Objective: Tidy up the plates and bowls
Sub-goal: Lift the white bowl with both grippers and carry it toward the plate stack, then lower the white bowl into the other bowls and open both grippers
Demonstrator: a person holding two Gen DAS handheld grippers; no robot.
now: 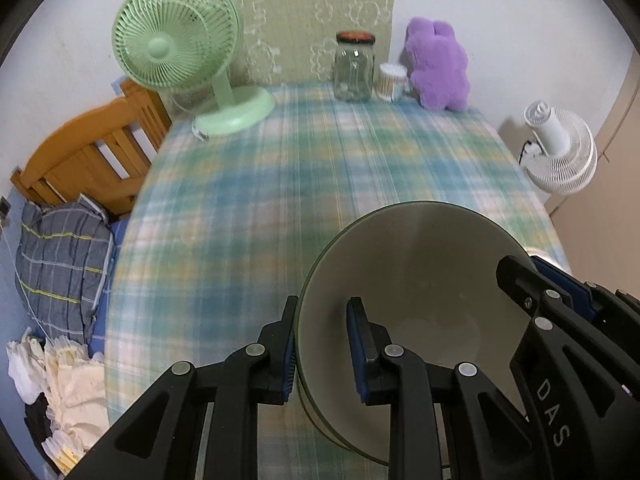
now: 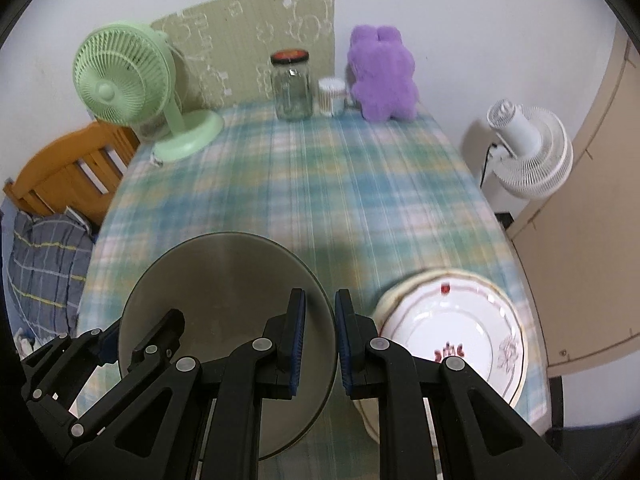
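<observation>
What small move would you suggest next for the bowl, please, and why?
Probably carry the grey bowl, pinched at opposite rims by the left claw and right claw, rightward over the white plate, which lies bare beside it.

The left wrist view looks forward along its own fingers from low over the near edge of the table (image 1: pixel 304 168), angled down and toward the far wall. It sits very near the bowl (image 1: pixel 420 280), which fills its lower right. The right wrist view faces the same way from a spot slightly further right, so the same bowl (image 2: pixel 224 280) falls to its lower left and a patterned plate (image 2: pixel 460 320) shows at its lower right. Both views share the plaid tabletop, the green fan (image 1: pixel 176 40) (image 2: pixel 124 80), the glass jar (image 1: pixel 354 68) (image 2: pixel 291 86), the purple plush toy (image 1: pixel 438 64) (image 2: pixel 382 72) and the white fan (image 1: pixel 560 148) (image 2: pixel 528 148). Each view also catches the other gripper at its edge.
</observation>
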